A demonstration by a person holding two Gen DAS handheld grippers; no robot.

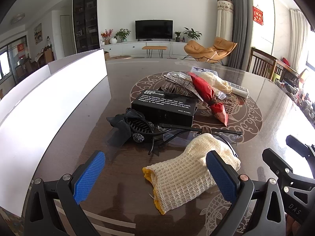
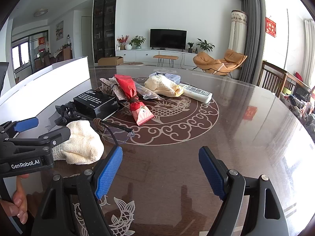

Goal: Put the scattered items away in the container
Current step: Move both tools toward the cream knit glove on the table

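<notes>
Along the tabletop's (image 2: 246, 102) left edge stands the white container (image 1: 59, 90). Beside it, toward the middle, lie a black hair clip (image 1: 135, 127), a black box (image 1: 167, 106), glasses (image 1: 196, 132) and a red packet (image 1: 208, 96). The left gripper (image 1: 155, 175) hovers with fingers spread around a cream knitted glove (image 1: 189, 169) near the front edge, not pinching it. The right gripper (image 2: 160, 172) is spread over bare tabletop.

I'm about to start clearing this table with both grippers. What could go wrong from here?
1. The glasses lie partly on the nearest cream knit glove; pulling the glove away could drag or scratch them.
2. The open left gripper may catch only a fold of the glove.
3. The white container wall is tall; items might hit it.
</notes>
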